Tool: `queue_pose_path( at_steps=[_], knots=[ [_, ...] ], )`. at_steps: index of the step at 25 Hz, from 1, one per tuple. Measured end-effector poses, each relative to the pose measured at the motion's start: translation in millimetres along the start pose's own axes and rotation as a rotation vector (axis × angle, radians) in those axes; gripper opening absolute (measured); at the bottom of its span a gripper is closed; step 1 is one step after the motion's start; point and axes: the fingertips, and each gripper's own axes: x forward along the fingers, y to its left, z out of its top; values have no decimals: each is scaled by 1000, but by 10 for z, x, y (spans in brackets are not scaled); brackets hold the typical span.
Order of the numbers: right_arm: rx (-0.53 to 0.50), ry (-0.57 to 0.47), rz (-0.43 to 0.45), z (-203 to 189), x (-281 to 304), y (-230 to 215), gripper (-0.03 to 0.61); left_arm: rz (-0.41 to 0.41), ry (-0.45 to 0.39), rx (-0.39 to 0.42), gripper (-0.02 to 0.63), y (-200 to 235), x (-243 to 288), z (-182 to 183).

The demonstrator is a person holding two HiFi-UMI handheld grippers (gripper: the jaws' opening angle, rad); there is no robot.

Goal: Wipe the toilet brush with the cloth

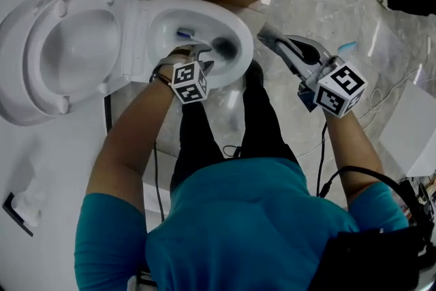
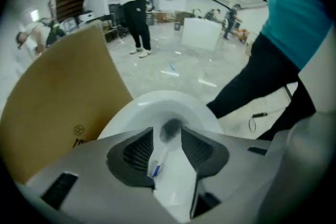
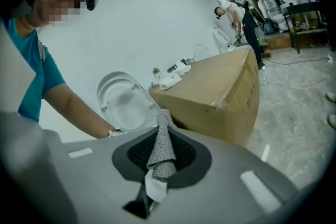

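Jaws of left gripper (image 2: 167, 132) apart astride toilet brush (image 2: 159, 156), right gripper (image 3: 164, 128) gripping cloth (image 3: 163, 150)

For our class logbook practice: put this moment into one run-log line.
left tongs: open, brush between them, head in toilet | right tongs: shut on cloth | cloth and brush: apart

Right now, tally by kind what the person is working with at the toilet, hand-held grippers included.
White ceramic toilet: 1
White-handled toilet brush with dark bristles: 1
Grey knitted cloth: 1
Hand-held gripper: 2, the left hand-held gripper and the right hand-held gripper
Total: 5
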Motion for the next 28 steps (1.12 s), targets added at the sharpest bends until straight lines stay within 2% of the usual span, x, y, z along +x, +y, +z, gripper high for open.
queue_pose_path(
  at_steps=[3, 5, 9, 17, 20, 24, 28],
  knots=[
    [44, 6, -14, -285, 67, -226, 26, -39, 87, 218, 200, -31, 567, -164],
    [64, 14, -22, -467, 71, -330, 26, -57, 127, 328, 235, -78, 890, -247],
    [93, 24, -39, -711, 32, -496, 26, -75, 190, 456, 278, -131, 1429, -403],
    [137, 36, -106, -1018, -282, -798, 26, -167, 251, 620, 302, -312, 2132, -480],
    [164, 43, -123, -1149, -336, -883, 26, -189, 263, 654, 319, -385, 2331, -496],
    [180, 57, -132, -1297, -363, -915, 26, -151, 314, 660, 327, -249, 2534, -573],
    [188, 71, -142, -1319, -409, -904, 26, -113, 305, 686, 260, -176, 2504, -569]
  ],
)
